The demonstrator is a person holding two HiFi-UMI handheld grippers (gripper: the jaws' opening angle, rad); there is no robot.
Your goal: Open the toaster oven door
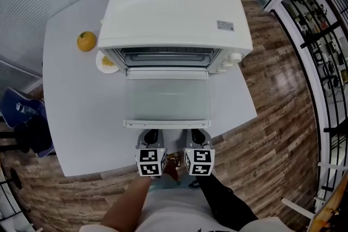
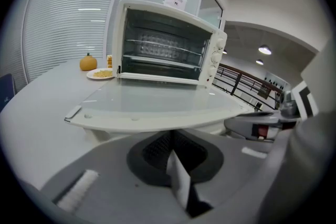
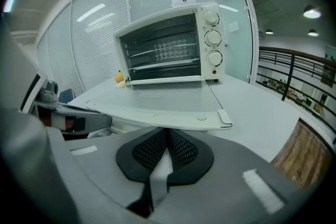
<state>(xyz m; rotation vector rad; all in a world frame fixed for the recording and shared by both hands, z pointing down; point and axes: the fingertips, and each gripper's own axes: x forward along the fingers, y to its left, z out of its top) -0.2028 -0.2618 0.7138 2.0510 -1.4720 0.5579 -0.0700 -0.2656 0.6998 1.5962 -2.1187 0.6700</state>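
Closest in, at the near edge of the table (image 1: 76,117): left gripper (image 1: 150,138) and right gripper (image 1: 199,138), side by side, marker cubes toward the body, noses aimed away at the toaster oven (image 1: 174,8). Jaws of both pressed together, pad against pad, clamped on nothing. Bare forearm behind the left one, dark sleeve behind the right, both held low, close to the trunk and roughly parallel

Straight ahead of the two tools, the toaster oven door (image 1: 167,96): already swung down and lying flat, glass face up, hinged at the oven's mouth and reaching out toward the table's near edge. Long axis of its handle (image 1: 166,124) running left to right, square across the line of both grippers. Handle just beyond and slightly above the closed jaw tips in each gripper view; looks apart from them, though too close to rule out a touch. Left gripper below the handle's left half, right gripper toward its right end, neither clearly nearer

Oven body set back toward the table's far edge, wire rack (image 3: 165,52) open to view, three knobs (image 3: 212,38) down its right side. Off the oven's left front corner, an orange fruit (image 1: 86,41) and, just beside it, a small plate (image 1: 99,64) with something yellow on it, well apart from both tools

Judged from how the door lies, seems done: nothing left to pull. Any further move likely a plain retreat from the handle, or, to grip it, first a parting of the jaws
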